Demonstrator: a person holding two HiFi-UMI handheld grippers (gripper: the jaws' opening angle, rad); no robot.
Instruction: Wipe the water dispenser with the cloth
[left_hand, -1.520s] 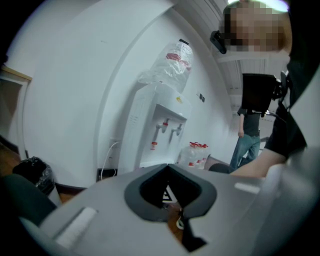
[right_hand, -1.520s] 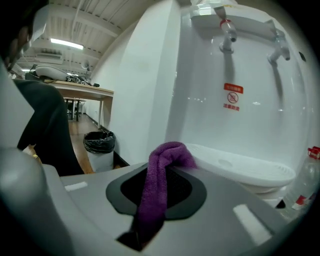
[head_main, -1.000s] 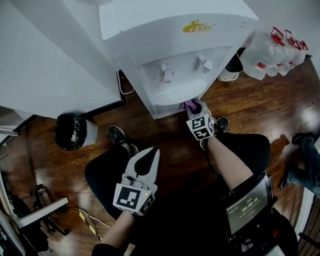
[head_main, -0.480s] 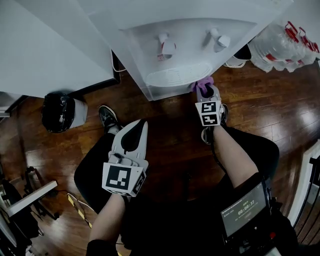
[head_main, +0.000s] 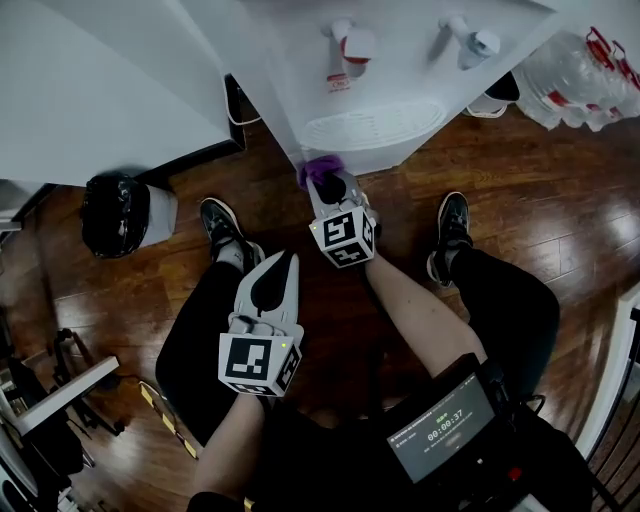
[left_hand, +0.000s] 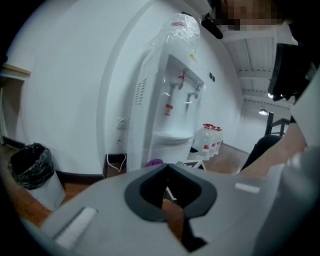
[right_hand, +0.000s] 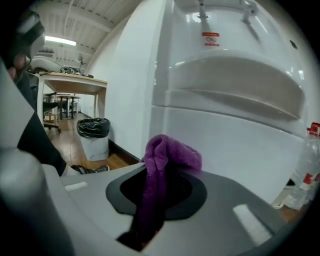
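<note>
Purple terry cloth (right_hand: 165, 165) clamped in the right gripper (head_main: 328, 188), jaws at a middling gap, closed on the fabric, a bunched tuft standing proud of the tips and the tail hanging back between the pads. In the head view, at 12 o'clock from that gripper, hard by the lower front corner of the tall white plastic water dispenser (head_main: 400, 70), just under the ribbed drip tray (head_main: 375, 125). Cannot tell whether tuft and panel actually touch; very close at least.

Seen along the right gripper, dispenser's flat lower panel filling 12 to 3 o'clock, long axis upright, so probably a short push straight ahead to make contact, then strokes across or up the face. Right hand plainly the nearer; left gripper (head_main: 283, 262) well back at 7 o'clock from the cloth, over the thigh, jaws together, nothing between them.

Drip tray bare of cups, two taps (head_main: 350, 40) above it. Grey waste bin lined with a black bag (head_main: 115, 215) at 9 o'clock by the wall, contents out of sight. Clear water jugs with red caps (head_main: 585, 65) at 2 o'clock on the wooden floor (head_main: 520, 220), apparently full, hard to confirm.
</note>
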